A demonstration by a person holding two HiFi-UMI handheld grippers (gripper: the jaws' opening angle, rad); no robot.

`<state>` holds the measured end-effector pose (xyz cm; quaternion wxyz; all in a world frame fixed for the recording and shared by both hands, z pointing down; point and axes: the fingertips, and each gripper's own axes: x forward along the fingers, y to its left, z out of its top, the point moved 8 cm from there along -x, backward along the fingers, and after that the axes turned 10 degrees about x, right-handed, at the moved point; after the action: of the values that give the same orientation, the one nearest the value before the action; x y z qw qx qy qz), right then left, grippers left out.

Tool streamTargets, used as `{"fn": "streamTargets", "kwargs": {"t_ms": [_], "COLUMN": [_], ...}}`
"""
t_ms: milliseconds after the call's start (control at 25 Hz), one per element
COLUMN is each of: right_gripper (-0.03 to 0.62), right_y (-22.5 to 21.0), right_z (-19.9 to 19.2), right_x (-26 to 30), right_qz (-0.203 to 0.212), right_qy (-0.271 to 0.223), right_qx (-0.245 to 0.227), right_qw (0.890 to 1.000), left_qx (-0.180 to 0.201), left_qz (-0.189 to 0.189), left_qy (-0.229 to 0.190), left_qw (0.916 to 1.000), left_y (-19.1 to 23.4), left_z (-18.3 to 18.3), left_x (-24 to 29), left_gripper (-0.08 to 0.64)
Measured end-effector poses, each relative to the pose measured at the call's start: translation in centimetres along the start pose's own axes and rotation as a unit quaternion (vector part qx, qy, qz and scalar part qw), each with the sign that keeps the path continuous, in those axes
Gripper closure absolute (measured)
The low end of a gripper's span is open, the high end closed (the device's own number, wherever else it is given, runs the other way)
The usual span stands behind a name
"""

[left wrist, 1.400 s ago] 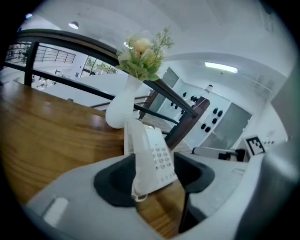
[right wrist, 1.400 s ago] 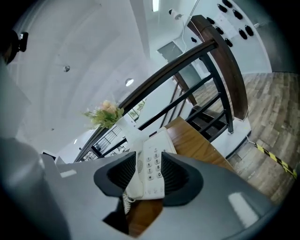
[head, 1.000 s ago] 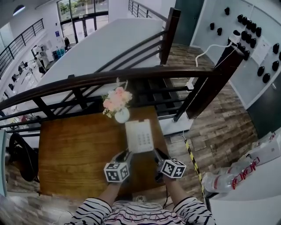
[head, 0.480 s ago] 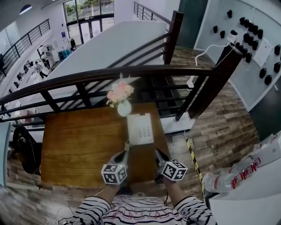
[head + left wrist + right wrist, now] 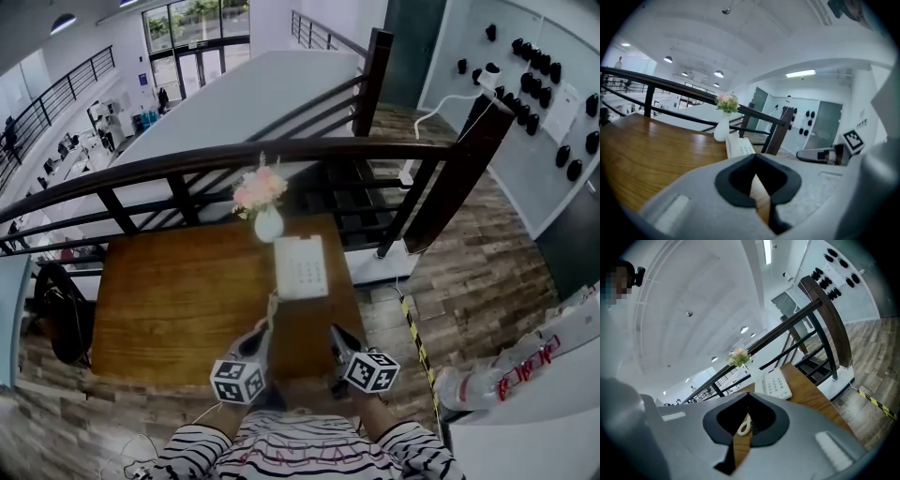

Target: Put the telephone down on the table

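The white telephone [image 5: 301, 266] lies flat, keypad up, at the far right of the wooden table [image 5: 169, 300], and no gripper touches it. Its coiled cord [image 5: 272, 309] trails from its left side toward me. My left gripper [image 5: 260, 339] and right gripper [image 5: 335, 337] hover near the table's front edge, well short of the phone, both shut and empty. The left gripper view shows the telephone [image 5: 739, 146] ahead past the closed left gripper [image 5: 755, 161]. In the right gripper view the telephone [image 5: 776, 383] lies beyond the shut right gripper [image 5: 748, 399], with the cord [image 5: 744, 425] below it.
A white vase with pink flowers [image 5: 267, 223] stands just behind the phone's left corner. A dark railing [image 5: 281, 155] runs along the table's far side, with a stairwell beyond. Striped floor tape [image 5: 412, 342] and a white unit with bottles [image 5: 506, 375] sit to the right.
Both grippers have drawn back from the telephone's near corners toward me and their jaws have closed. The telephone stays on the table.
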<state>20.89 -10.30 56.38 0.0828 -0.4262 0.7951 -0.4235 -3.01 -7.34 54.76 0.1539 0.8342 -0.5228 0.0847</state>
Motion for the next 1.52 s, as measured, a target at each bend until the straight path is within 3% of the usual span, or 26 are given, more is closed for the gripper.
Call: {"fn": "streamTargets", "kwargs": {"t_ms": [360,1040,1520], "right_gripper": [0.592,0.594,0.594], "right_y": [0.0,0.6,0.7], "right_z": [-1.9,-5.2,-5.6], "right_x": [-3.1,-4.5,-4.9], "right_qz": [-0.004,-0.016,-0.027], "right_qy": [0.008,0.040,0.039], "right_qx": [-0.006,-0.024,-0.019], "right_qw": [1.000,0.999,0.999], "left_qx": [0.000,-0.010,-0.012], "left_qz": [0.028,0.064,0.066], "left_qy": [0.002,-0.009,-0.002], "left_qw": [0.9996,0.9978,0.9977], "left_y": [-0.8,-1.3,-1.2], "left_z": [-2.2,-3.5,-3.9], "left_x": [-4.0,-6.7,-7.8], "left_gripper": [0.560,0.560,0.560]}}
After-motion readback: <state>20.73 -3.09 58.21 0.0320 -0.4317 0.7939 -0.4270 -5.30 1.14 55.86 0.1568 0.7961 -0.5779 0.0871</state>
